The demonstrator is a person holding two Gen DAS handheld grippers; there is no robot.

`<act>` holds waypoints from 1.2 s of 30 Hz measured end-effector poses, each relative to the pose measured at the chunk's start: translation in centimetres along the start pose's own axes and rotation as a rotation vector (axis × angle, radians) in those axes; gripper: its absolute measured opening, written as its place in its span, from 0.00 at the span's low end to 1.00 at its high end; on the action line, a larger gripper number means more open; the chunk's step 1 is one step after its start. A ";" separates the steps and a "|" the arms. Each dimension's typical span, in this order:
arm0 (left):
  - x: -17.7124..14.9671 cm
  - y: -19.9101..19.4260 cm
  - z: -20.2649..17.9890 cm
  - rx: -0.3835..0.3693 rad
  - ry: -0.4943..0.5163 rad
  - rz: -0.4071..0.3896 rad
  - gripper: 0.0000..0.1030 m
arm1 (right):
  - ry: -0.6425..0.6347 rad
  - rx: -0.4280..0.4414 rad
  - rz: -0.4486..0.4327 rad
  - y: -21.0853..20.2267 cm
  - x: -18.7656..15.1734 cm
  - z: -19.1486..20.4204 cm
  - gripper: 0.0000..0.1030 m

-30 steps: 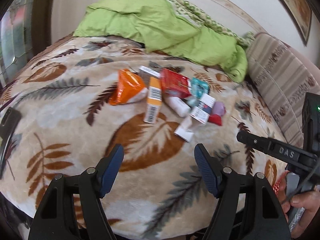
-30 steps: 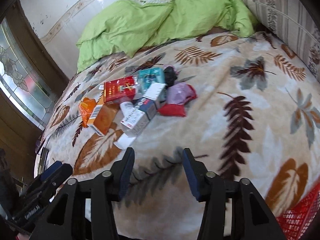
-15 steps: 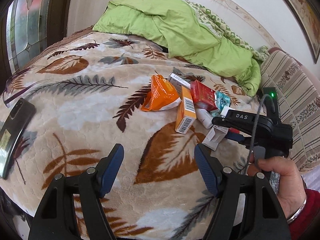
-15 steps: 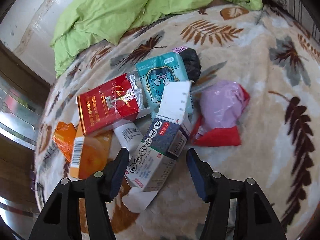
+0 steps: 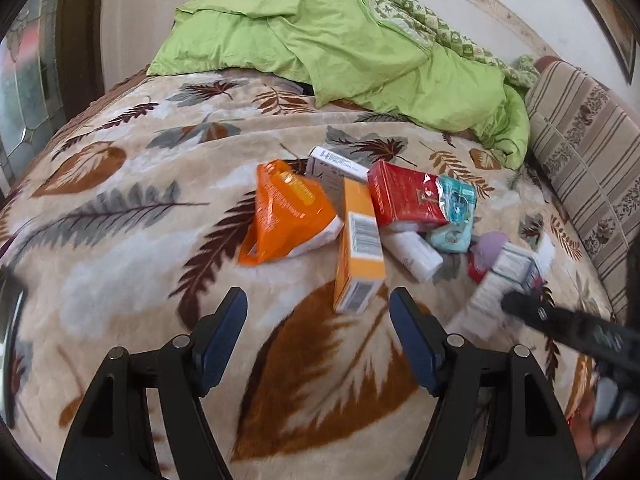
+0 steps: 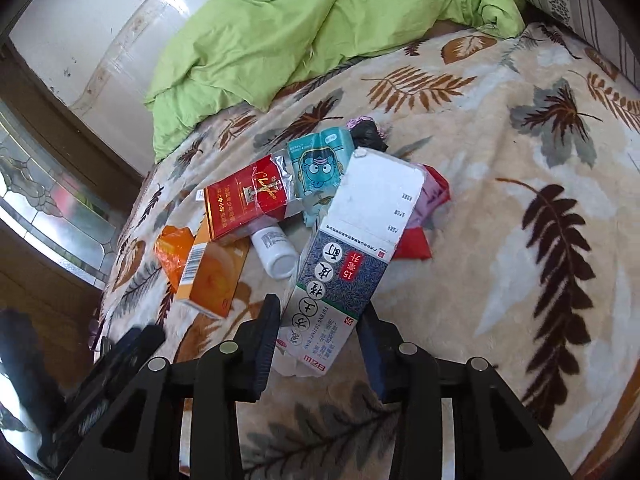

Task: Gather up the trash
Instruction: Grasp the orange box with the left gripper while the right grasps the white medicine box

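Observation:
A pile of trash lies on the leaf-patterned blanket (image 5: 120,248). It holds an orange bag (image 5: 284,212), an orange box (image 5: 360,244), a red pack (image 5: 404,196), a teal tissue pack (image 5: 454,212), a white bottle (image 5: 414,252) and a purple and red wad (image 5: 486,252). My left gripper (image 5: 318,332) is open and empty, just short of the orange box. My right gripper (image 6: 320,340) is shut on the blue-and-white medicine box (image 6: 352,264), which tilts up off the blanket. The box also shows blurred in the left wrist view (image 5: 504,284).
A green quilt (image 5: 340,48) lies bunched at the far side of the bed. A striped cushion (image 5: 588,156) stands along the right. A stained-glass window (image 6: 44,200) is to the left of the bed. The blanket (image 6: 520,200) is bare right of the pile.
My right gripper has closed on the blue-and-white medicine box and tilted it up. My left gripper has moved closer to the orange box and stayed open.

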State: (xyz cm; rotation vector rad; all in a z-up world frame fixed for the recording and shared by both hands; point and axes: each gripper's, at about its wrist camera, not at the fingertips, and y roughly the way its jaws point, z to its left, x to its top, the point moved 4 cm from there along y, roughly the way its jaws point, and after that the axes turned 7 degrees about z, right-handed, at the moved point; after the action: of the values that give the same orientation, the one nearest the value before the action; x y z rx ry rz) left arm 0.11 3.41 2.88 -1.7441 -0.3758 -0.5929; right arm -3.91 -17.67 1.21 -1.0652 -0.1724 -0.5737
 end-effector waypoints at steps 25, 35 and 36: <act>-4.7 -0.2 -1.7 -0.064 0.029 0.073 0.22 | -0.133 -0.078 0.192 -2.7 -3.3 -1.4 0.41; -5.0 1.5 -1.9 0.012 0.032 0.024 0.23 | -0.142 -0.183 0.104 -0.1 -3.5 -1.0 0.50; -5.0 1.6 -1.9 0.017 0.030 0.018 0.23 | -0.148 -0.188 0.097 0.1 -3.8 -1.1 0.50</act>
State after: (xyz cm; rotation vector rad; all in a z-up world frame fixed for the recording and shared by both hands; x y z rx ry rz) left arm -3.49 1.51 -0.94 -1.7187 -0.3425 -0.6003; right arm -7.20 -17.20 -0.89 -1.2921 -0.1978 -0.4295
